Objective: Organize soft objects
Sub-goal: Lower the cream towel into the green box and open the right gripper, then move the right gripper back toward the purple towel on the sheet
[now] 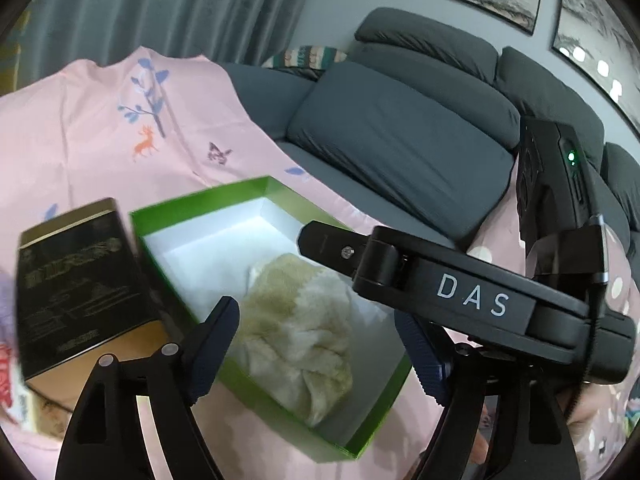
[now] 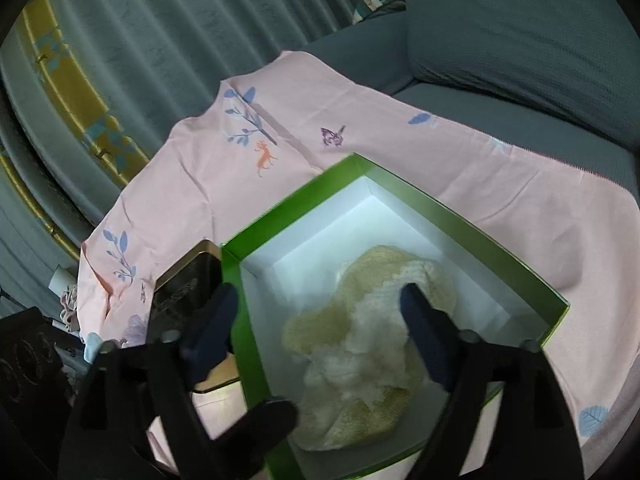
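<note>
A cream and tan fluffy cloth [image 1: 300, 332] lies crumpled inside a green box [image 1: 200, 208] with a white inside. It also shows in the right wrist view [image 2: 360, 344], in the same green box [image 2: 460, 220]. My left gripper [image 1: 320, 344] is open and empty above the box, its fingers either side of the cloth. My right gripper [image 2: 320, 332] is open and empty above the cloth, its right finger [image 2: 424, 336] close over it. The right gripper's body [image 1: 460, 292] crosses the left wrist view.
A black and gold tin [image 1: 76, 288] stands left of the box, also in the right wrist view [image 2: 188, 280]. A pink printed sheet [image 1: 100, 128] covers the grey sofa [image 1: 400, 140]. Curtains [image 2: 140, 40] hang behind. Small items lie at the far left [image 1: 6, 384].
</note>
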